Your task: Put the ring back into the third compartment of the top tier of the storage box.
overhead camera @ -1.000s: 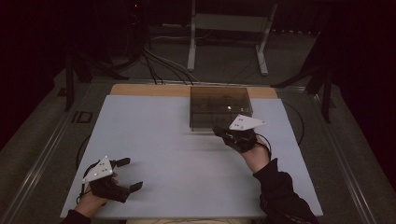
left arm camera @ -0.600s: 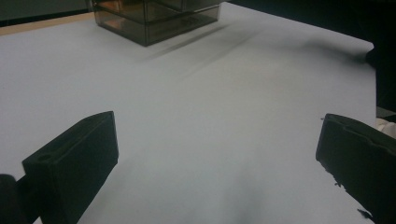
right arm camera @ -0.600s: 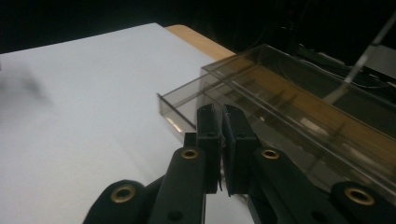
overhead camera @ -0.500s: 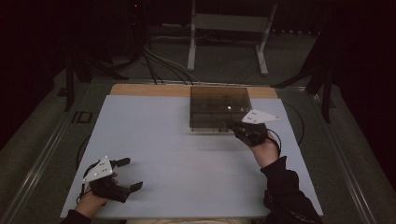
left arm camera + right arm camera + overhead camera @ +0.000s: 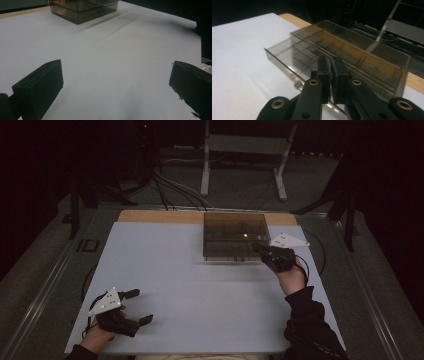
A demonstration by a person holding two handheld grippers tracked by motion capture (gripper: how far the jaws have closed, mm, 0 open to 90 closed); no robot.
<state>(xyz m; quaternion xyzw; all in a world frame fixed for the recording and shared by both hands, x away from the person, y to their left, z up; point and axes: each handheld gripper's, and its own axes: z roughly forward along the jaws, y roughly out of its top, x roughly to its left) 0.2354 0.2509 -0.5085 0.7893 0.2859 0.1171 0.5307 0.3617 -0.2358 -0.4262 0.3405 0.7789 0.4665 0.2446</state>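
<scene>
Smoky clear drawer box (image 5: 352,57), right claw (image 5: 331,65) pinched on its drawer front, left claw (image 5: 112,82) wide over white tabletop (image 5: 105,55)

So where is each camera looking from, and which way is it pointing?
High view: sits above the person's side, looks forward and down at the table; both forearms, left gripper and right gripper show.
Left gripper view: rides the left gripper, looks low across the table toward the smoky clear box; its two black jaws stand wide apart.
Right gripper view: rides the right gripper, looks at the box close up; its jaws are pressed together at a drawer front.
All three views share the box and the table.
</scene>
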